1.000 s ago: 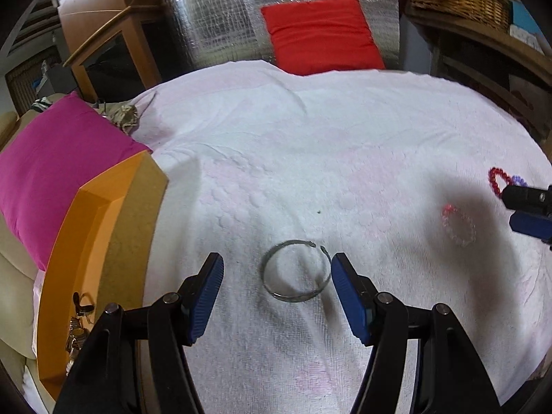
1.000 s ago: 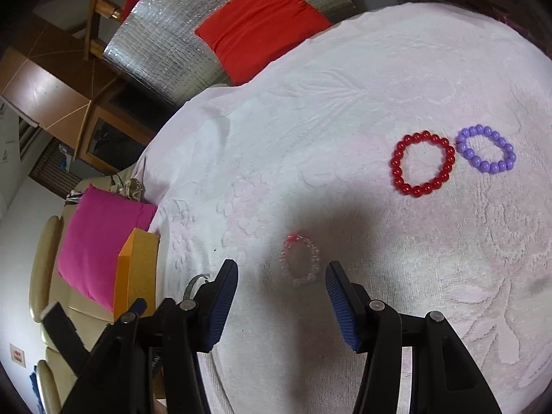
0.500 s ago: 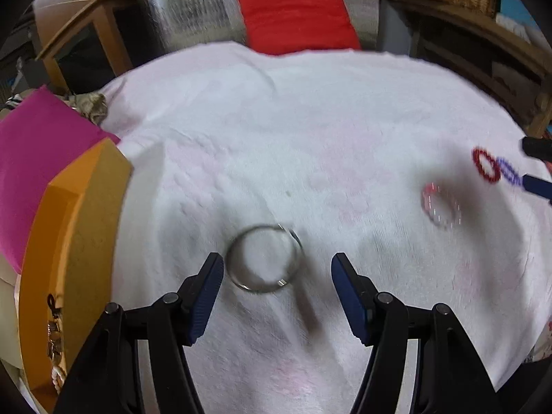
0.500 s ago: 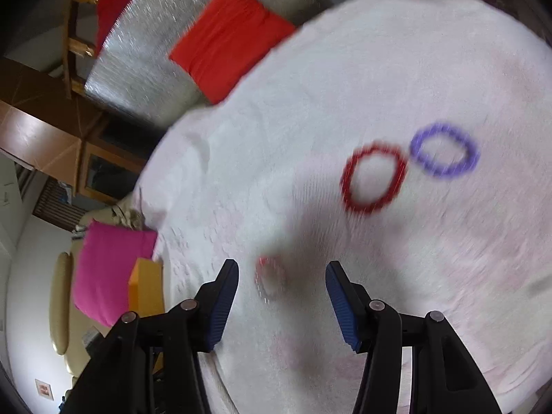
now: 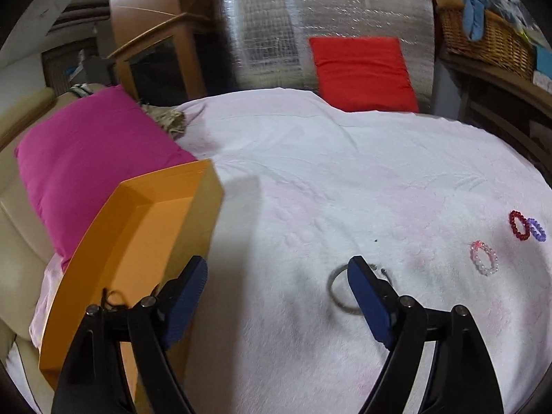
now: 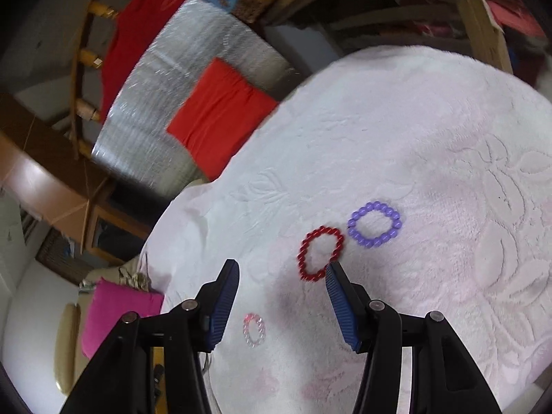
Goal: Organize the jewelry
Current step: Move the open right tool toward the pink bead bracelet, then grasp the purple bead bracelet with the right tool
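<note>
Both claws have swung off their targets: left claw (image 5: 277,286), jaws apart, now sits left of the silver bangle (image 5: 339,288) beside the orange box (image 5: 138,227); right claw (image 6: 281,293), also apart, hangs between pink bracelet (image 6: 254,330) and red bracelet (image 6: 319,253). Next, probably, recentre and close.

Your left gripper (image 5: 277,284), black angular arms, silver pivot screws, ribbed blue pads (image 5: 367,302); your right gripper (image 6: 281,298) built identically
</note>
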Tool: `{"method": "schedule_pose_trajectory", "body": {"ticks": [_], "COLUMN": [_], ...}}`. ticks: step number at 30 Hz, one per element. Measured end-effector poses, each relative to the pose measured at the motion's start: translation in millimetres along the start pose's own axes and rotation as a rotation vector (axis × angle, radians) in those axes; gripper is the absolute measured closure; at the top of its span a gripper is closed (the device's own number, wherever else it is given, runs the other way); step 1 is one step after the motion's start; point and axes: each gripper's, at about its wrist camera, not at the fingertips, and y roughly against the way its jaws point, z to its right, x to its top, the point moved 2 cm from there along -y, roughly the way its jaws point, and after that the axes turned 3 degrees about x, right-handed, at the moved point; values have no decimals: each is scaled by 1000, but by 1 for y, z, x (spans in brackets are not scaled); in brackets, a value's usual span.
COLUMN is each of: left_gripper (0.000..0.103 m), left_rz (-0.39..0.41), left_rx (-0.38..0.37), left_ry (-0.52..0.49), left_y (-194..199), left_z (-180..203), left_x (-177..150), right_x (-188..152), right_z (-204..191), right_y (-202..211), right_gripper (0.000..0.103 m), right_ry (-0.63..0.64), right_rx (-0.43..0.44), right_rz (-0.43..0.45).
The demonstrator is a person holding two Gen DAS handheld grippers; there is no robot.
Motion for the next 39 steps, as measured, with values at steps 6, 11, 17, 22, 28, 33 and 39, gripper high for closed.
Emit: {"method": "schedule_pose_trajectory", "body": {"ticks": [6,11,17,22,28,33,39], "left_gripper": [19,19,19,19,16,0,0], "left_rz": [-79,-41,10,-60,-113,-177,-187], "left_rx": [-37,-113,-158,-180,-171,-184,-183], "left_ry": [-73,-114,-247,-337,-381,-242,-179], "left_y": [-12,-4,6,-6,-26,-39,-38], "left_z": [3,28,81,122,144,125,120], "left_x": [-16,-13,-13,-26,-39,-41,-47], "right_x": [-9,-5,10,21,29,35,46], "right_z": [-3,7,23,49,61,65,77], "right_y": [8,-9,-15,-13,-13,-21,-43], "right_gripper": [46,46,46,46,49,63,65], "right_ry": [11,-67,-118,-203,-221,-170,-123], "right_rx": [-16,21,21,16,-32,-127,-251], "right_rz": [18,-29,-18,-17,-8,-17,-55]}}
